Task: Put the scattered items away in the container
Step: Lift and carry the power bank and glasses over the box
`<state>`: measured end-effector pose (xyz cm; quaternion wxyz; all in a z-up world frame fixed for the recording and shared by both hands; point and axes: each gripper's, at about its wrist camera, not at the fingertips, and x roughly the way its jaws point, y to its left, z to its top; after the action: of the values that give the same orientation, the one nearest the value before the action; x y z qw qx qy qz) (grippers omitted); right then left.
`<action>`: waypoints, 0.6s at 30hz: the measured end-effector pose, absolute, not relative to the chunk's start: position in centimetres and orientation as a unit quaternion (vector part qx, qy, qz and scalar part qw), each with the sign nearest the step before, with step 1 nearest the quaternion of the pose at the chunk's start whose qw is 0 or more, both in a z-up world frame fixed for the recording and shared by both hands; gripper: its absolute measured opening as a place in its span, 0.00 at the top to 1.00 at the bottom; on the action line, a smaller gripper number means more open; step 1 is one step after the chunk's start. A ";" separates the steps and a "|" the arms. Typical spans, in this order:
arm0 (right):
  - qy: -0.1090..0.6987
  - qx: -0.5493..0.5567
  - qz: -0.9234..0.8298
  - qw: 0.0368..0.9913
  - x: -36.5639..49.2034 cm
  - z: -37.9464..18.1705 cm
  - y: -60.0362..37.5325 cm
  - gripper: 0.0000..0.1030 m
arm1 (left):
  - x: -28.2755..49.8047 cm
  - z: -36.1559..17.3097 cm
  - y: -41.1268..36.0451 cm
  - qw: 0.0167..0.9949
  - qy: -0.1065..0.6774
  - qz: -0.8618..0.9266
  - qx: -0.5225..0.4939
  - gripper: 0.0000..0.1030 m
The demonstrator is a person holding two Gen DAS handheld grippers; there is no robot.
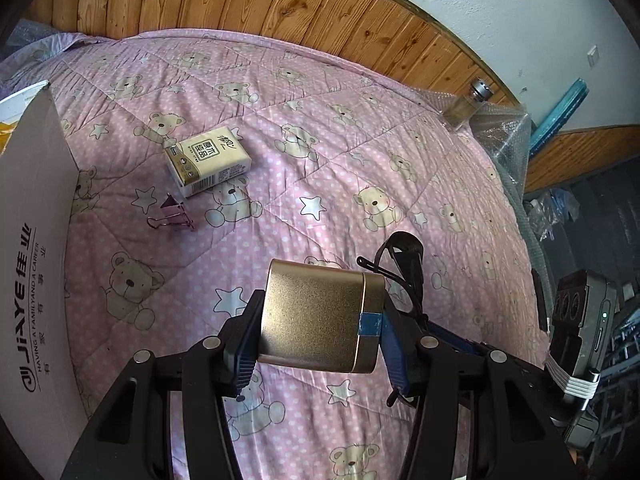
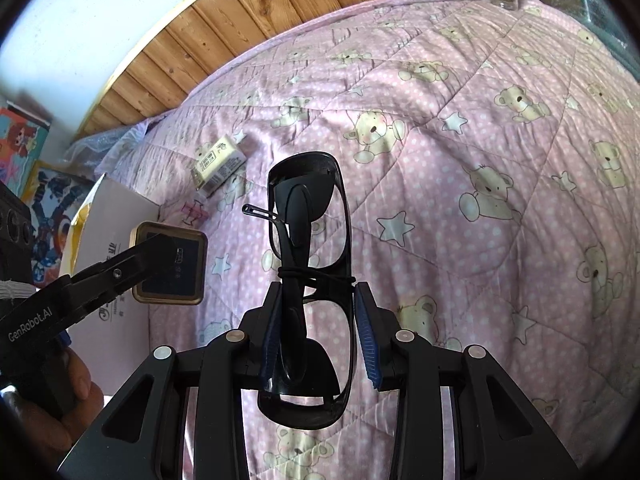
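While my left claw (image 1: 320,336) pinches the gold case (image 1: 320,316) and my right claw (image 2: 316,332) pinches the sunglasses (image 2: 310,264) above the bed (image 1: 360,160), I judge both go next into the box (image 1: 36,240) at left; tissues (image 1: 208,162) and clip (image 1: 172,214) remain.

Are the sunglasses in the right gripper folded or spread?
Folded: the sunglasses have their temple arms lying flat against the lenses, pinched in the right gripper.

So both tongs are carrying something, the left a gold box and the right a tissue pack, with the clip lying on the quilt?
Nearly. The right tongs hold black sunglasses, as the right wrist view shows. The tissue pack lies on the quilt near the clip. The left tongs do hold the gold box.
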<state>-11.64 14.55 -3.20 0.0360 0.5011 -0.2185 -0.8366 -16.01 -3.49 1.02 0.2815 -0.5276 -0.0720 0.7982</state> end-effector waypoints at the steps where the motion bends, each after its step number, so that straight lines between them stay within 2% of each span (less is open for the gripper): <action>1: -0.215 0.499 -0.839 0.036 -11.2 -2.9 14.3 0.65 | -15.7 1.2 -3.7 0.282 -0.071 0.800 -0.525 0.48; 18: -0.212 0.502 -0.837 0.055 -2.7 -0.2 8.8 0.65 | -7.9 4.5 -10.8 0.275 -0.120 0.818 -0.491 0.48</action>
<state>-2.72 8.82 -0.22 0.0553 0.5017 -0.2117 -0.8369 -7.90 -10.75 4.50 0.2746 -0.4908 -0.1204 0.8181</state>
